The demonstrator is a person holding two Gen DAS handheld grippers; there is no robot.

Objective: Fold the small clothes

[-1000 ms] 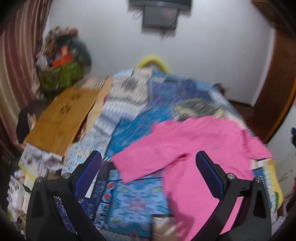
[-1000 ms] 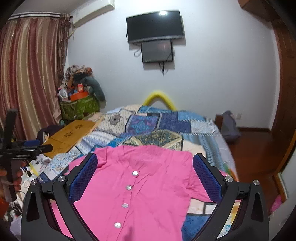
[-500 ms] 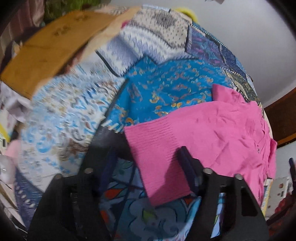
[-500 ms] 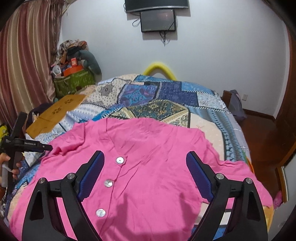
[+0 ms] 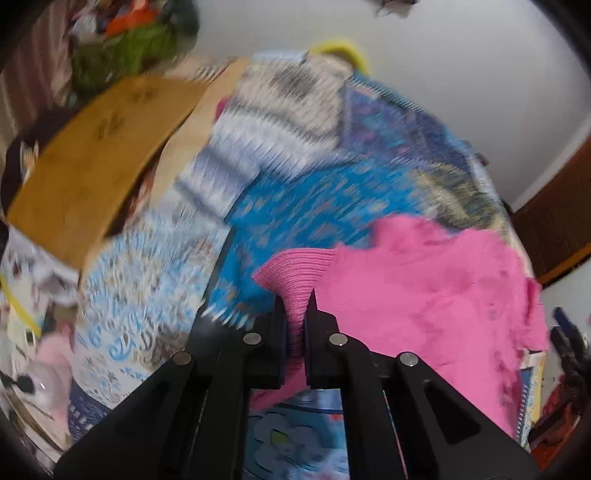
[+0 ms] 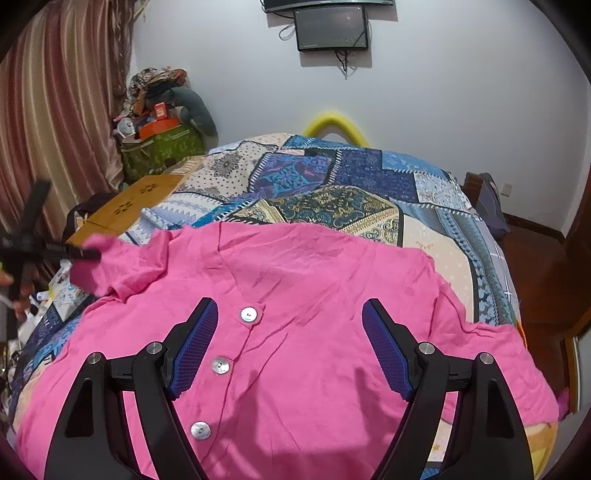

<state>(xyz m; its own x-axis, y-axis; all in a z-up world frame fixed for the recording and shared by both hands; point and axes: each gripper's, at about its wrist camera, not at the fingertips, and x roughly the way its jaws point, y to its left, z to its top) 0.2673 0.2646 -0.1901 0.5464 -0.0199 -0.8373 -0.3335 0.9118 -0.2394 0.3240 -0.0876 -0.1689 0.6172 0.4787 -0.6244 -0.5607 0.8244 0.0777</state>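
Observation:
A pink buttoned cardigan (image 6: 314, 277) lies spread, front up, on a patchwork bedspread (image 6: 332, 177). In the left wrist view my left gripper (image 5: 295, 295) is shut on the ribbed cuff (image 5: 295, 273) of one sleeve, and the fabric bunches between the pads. The right wrist view shows the same left gripper (image 6: 85, 254) at the far left, with the sleeve end raised a little. My right gripper (image 6: 288, 301) hovers over the cardigan's chest, beside the top button (image 6: 248, 314). Its jaws are closing, still wide apart, and the pads press on nothing.
A wooden board (image 5: 92, 166) lies by the bed's left side. Behind it is a green bag (image 6: 162, 147) piled with clutter, next to a curtain. A yellow arc (image 6: 334, 122) rises at the bed's far end under a wall screen (image 6: 332, 33). Wooden floor (image 6: 535, 266) lies on the right.
My left gripper has come down onto the sleeve cuff and shut on it. My right gripper has sunk closer to the cardigan's front, and its jaws have narrowed somewhat.

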